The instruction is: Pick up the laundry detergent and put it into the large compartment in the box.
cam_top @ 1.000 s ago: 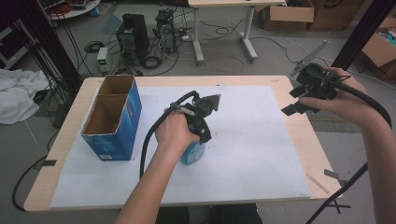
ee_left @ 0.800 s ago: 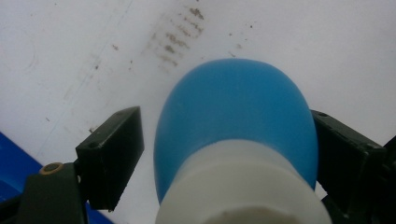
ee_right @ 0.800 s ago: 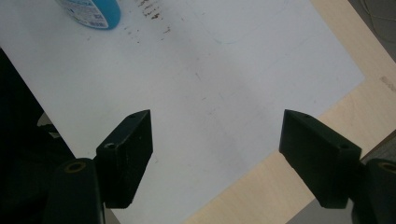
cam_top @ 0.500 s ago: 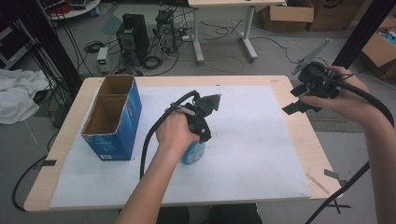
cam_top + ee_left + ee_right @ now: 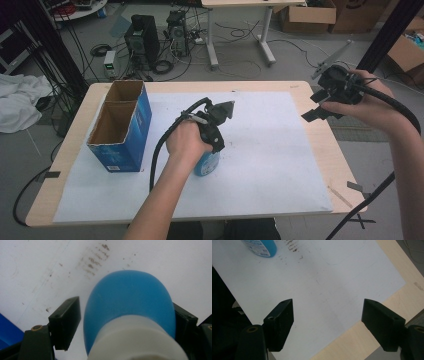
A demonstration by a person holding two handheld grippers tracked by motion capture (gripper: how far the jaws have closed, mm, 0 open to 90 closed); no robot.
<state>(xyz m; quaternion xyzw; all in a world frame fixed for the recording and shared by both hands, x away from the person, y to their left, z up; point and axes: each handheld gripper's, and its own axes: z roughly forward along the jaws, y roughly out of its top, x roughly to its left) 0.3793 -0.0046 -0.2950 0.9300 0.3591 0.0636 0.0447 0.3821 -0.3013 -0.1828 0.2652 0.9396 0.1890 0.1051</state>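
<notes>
Pale wood counter [image 5: 320,150], rounded corners, topped with a big white sheet [image 5: 280,160], matte and smudged with brown specks. Left of the left gripper, an open blue cardboard box [image 5: 122,127], raw brown inside, split into two compartments.

Left gripper [image 5: 125,322] pointed down near the sheet's middle, jaws spread wide around a bottle [image 5: 130,307]: smooth blue plastic, rounded and bulbous, with a white band or cap nearest the camera. Right jaw pressed against or just beside the bottle's side; left jaw apart from it, a sliver of white sheet showing between. Grip not closed tight. In the high view the left gripper [image 5: 212,132] is wrapped by the hand [image 5: 185,145], with the bottle [image 5: 206,164] poking out below it, standing on the sheet. Thick black cable looping back along the forearm.

Right gripper [image 5: 320,107] held up in the air over the counter's right edge, well apart from the bottle, gripped by the right hand [image 5: 367,105]. Right gripper [image 5: 327,325] jaws wide open, holding nothing; blocky, matte black, with brass screws. Beyond them, sheet, bare wood edge and, far off at upper left, the bottle's [image 5: 260,247] labelled blue base.
</notes>
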